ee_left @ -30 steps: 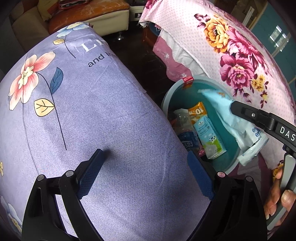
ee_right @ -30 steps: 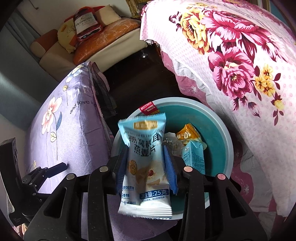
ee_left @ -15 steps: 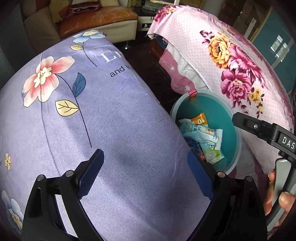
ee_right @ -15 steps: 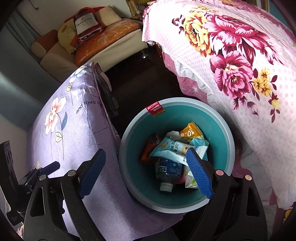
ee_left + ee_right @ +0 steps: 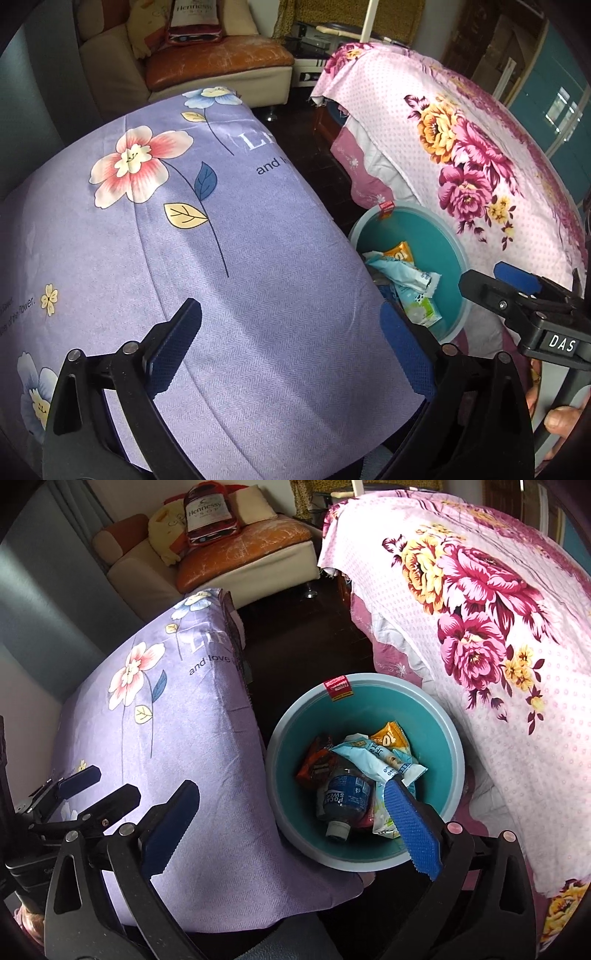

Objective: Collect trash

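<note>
**A:** Where do we stand? Our right tool (image 5: 291, 830) has just been opening, and nothing is between its fingers now: the pale blue snack packet (image 5: 376, 760) lies in the teal waste bin (image 5: 456, 775), on top of the Pocari Sweat bottle (image 5: 345, 797), with the orange wrapper (image 5: 391, 736) just behind it.

**B:** Agreed. Our left tool (image 5: 291, 345) has also just spread wider, and it is empty too, hanging over the lilac flowered cloth (image 5: 184, 229), which looks bare from here.

**A:** So the drop looks done. To finish it well, we should lift the right tool straight clear of the bin's rim before swinging away, so a finger doesn't catch it and tip the bin.

**B:** And keep both tools wide apart as we look for the next piece. The bin sits between the lilac cloth and the pink flowered bedspread (image 5: 498, 635); we see no loose rubbish on either.
</note>
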`<state>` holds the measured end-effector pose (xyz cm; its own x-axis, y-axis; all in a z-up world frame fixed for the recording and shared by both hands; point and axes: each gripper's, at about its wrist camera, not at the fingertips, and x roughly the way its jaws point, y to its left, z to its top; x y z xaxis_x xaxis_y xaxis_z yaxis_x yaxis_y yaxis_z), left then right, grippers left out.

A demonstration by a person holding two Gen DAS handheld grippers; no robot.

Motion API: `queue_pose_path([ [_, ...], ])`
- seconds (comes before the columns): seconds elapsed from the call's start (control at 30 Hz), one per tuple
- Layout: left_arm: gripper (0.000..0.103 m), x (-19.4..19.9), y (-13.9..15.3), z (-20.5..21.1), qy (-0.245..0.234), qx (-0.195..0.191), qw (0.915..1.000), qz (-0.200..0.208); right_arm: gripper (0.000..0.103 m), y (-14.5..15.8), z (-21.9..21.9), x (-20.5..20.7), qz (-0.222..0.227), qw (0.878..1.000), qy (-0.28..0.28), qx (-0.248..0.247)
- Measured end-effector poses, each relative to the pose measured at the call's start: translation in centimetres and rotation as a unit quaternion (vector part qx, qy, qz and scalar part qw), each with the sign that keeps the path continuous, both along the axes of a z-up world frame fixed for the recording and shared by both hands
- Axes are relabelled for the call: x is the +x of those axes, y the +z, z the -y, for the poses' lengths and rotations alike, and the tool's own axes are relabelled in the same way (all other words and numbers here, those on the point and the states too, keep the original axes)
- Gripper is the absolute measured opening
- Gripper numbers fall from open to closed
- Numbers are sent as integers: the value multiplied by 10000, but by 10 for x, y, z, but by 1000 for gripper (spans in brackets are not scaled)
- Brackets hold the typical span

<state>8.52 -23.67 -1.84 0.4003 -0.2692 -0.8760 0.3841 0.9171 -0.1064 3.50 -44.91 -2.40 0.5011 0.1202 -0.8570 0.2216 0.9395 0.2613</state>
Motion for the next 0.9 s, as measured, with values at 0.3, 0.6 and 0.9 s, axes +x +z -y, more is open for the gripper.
queue_pose_path([
  [0.3,99,-24,16,-14,119,95,9998,125,96,21,-15,-35,172,9986,71,-497],
  [0.6,99,-45,25,-22,159,151,9994,272,96,32,0,-66,235,9976,-203,-617],
  [0.9,99,-48,25,-27,193,81,9994,260,96,33,-5,-71,292,9969,-189,-703],
])
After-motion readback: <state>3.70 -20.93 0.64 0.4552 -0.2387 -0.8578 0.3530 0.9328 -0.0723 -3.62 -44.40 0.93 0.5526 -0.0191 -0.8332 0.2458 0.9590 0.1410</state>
